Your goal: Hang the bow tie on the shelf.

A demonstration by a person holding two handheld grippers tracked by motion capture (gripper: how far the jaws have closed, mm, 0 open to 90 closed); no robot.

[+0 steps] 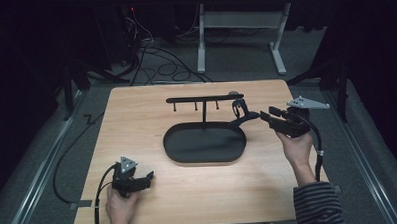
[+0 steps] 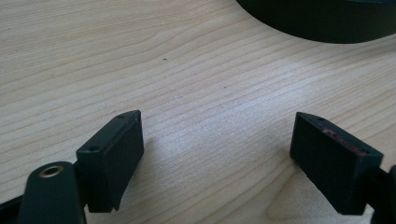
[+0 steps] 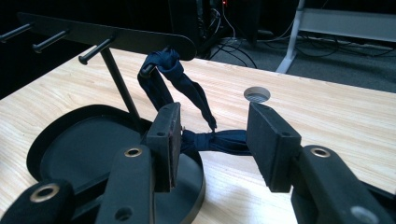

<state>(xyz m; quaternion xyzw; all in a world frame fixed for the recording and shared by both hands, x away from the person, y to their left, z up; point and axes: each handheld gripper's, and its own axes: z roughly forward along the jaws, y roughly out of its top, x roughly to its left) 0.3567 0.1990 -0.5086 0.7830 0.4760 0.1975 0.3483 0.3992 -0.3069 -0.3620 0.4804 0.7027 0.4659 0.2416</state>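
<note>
A black stand has an oval tray base [image 1: 174, 152] and a post carrying a bar with pegs [image 1: 204, 98]. A dark blue fabric strap [image 1: 240, 113] hangs from the bar's right end and trails down to the base's right edge. My right gripper [image 1: 264, 114] points left at the strap's lower end. In the right gripper view the gripper [image 3: 215, 135] is open; the strap [image 3: 187, 88] loops off the end peg, and its tail lies in the gap between the jaws, with a little room at the right pad. My left gripper [image 1: 150, 177] rests open on the table at the front left, nothing between its jaws [image 2: 219, 154].
The wooden table [image 1: 136, 119] has a round cable hole [image 1: 234, 93] behind the bar's right end. The base's dark wall [image 2: 322, 18] lies ahead of my left gripper. Cables and a white desk frame [image 1: 241, 20] are on the floor beyond the table.
</note>
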